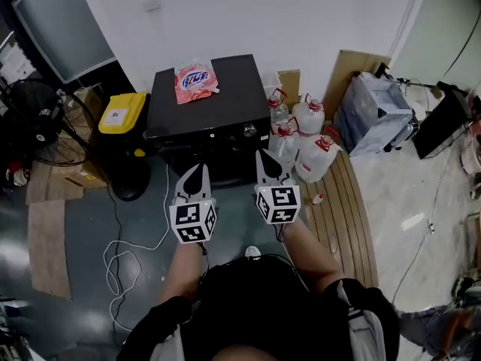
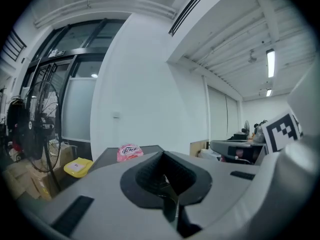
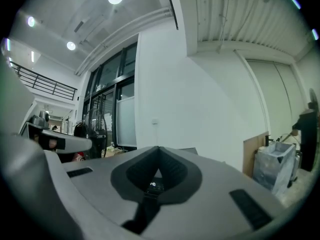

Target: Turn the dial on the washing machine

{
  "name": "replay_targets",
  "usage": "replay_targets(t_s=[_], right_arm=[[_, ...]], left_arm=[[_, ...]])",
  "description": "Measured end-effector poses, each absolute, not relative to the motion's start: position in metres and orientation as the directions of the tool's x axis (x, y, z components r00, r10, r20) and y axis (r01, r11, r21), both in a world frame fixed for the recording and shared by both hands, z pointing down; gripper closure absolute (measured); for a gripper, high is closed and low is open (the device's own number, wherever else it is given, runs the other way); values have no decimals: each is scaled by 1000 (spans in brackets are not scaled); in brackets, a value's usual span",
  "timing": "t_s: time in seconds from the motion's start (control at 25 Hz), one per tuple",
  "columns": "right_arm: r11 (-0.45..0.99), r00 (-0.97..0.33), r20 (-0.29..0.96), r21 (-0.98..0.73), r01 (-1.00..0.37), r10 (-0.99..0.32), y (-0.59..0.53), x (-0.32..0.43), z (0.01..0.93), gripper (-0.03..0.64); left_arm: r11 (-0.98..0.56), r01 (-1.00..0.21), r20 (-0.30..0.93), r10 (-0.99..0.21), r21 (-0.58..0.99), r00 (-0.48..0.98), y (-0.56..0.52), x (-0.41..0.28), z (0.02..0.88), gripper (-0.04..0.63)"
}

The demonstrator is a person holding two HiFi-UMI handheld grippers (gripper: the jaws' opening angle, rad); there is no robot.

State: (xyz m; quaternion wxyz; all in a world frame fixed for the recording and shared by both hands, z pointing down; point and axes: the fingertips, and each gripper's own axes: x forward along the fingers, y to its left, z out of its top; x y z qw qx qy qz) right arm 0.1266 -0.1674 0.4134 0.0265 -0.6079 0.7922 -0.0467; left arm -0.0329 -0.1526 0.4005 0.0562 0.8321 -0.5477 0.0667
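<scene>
Not begun: left gripper and right gripper pressed together, empty, dial untouched at the right's eleven o'clock

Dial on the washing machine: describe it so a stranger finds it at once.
Find the black washing machine against the white wall, with a pink bag on top. Along its front control strip, near the right end toward the water jugs, sits the dial. It is the only small, round, silvery knob on that dark strip.
</scene>
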Motion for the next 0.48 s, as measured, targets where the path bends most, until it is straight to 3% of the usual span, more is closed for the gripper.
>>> replay_targets(t_s=[0.28,0.48], right_arm=[[287,-291,70,-72,-955,-954,-200,124,438,617],[314,-305,113,79,-946,-946,-224,121,459,617]], left_arm=[[-392,-920,218,-896,19,387,-176,-27,423,581],[-397,-917,229,-891,29,393,-197,-21,434,581]])
